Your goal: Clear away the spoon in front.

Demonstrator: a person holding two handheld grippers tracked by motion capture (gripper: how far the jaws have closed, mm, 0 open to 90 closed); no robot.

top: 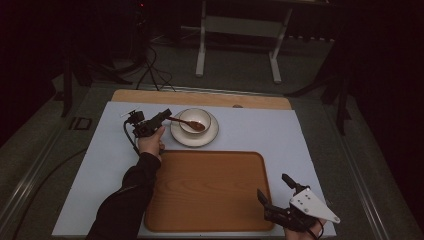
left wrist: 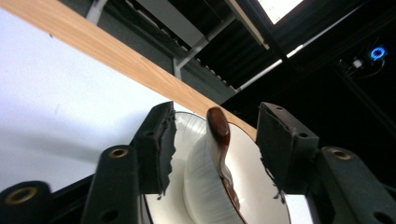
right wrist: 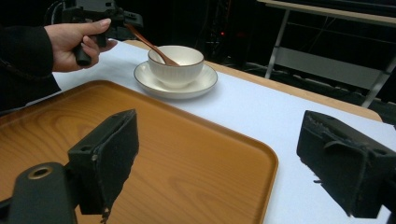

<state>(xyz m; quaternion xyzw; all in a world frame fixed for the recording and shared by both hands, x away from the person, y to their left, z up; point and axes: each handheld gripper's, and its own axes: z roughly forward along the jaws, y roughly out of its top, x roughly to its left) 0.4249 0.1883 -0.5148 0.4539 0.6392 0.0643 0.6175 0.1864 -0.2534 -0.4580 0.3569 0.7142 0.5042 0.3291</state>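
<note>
The left hand-held gripper (top: pixel 166 115) sits at the far left of the bench (top: pixel 260 131), pointing toward a white bowl (top: pixel 195 120) that stands on a white saucer (top: pixel 194 136). A brown wooden spoon (top: pixel 187 122) rests in the bowl, its scoop inside and its handle slanting out over the rim toward this gripper. In the left gripper view the jaws stand parted, one on each side of the spoon's handle (left wrist: pixel 219 140), with a clear gap on both sides; neither pad touches it, so the gripper is released around the handle, not gripping it. In the right gripper view the person's left hand (right wrist: pixel 77 39) wraps the gripper's grip.

The right hand-held gripper (top: pixel 275 192) hovers at the near right corner of a wooden tray (top: pixel 205 192), which lies on the pale sheet covering the bench, just in front of the saucer. Its jaws are spread wide and hold nothing; the tray edge (right wrist: pixel 261 163) passes between them below.
</note>
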